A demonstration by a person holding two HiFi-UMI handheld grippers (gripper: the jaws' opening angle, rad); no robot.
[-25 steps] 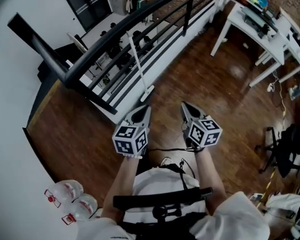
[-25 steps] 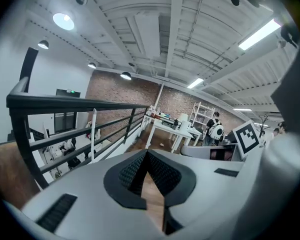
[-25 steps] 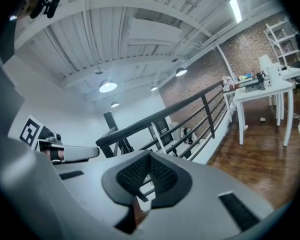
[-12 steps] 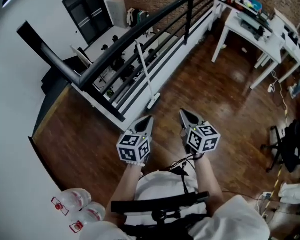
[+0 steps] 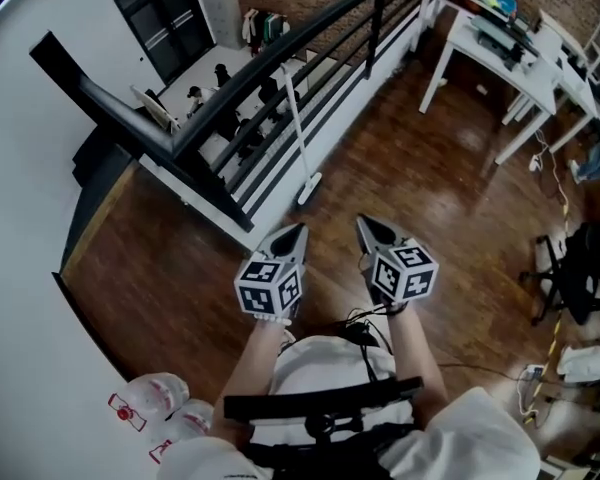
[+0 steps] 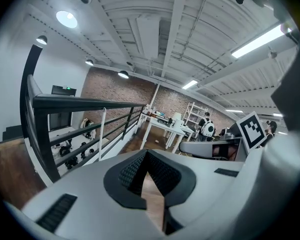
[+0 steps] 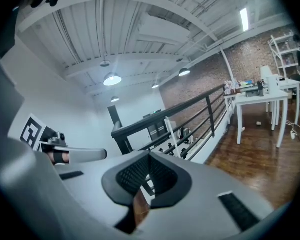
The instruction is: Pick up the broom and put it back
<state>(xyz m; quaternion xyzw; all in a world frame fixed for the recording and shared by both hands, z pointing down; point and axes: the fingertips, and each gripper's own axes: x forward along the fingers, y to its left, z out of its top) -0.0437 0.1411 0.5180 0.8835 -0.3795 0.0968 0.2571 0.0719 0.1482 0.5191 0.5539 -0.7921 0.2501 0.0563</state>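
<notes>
The broom [image 5: 298, 133] is a white pole with a small white head. It stands on the wooden floor and leans against the black railing [image 5: 230, 93], just ahead of me. My left gripper [image 5: 294, 232] and right gripper [image 5: 366, 225] are held side by side in front of my body, a short way back from the broom head. Both are shut with nothing in them. The left gripper [image 6: 146, 153] has the broom pole [image 6: 101, 133] ahead to its left in its own view. The right gripper [image 7: 149, 156] has that pole [image 7: 170, 134] just beyond its tips.
A white table [image 5: 500, 53] with clutter on it stands at the far right by the brick wall. A black office chair [image 5: 570, 273] is at the right. Clear water bottles [image 5: 160, 403] lie at the lower left. Beyond the railing the floor drops to a lower level.
I have stepped forward over the wooden floor toward the railing, carrying both grippers along. The bottles slid lower in the head view. Both grippers stayed shut and empty.
</notes>
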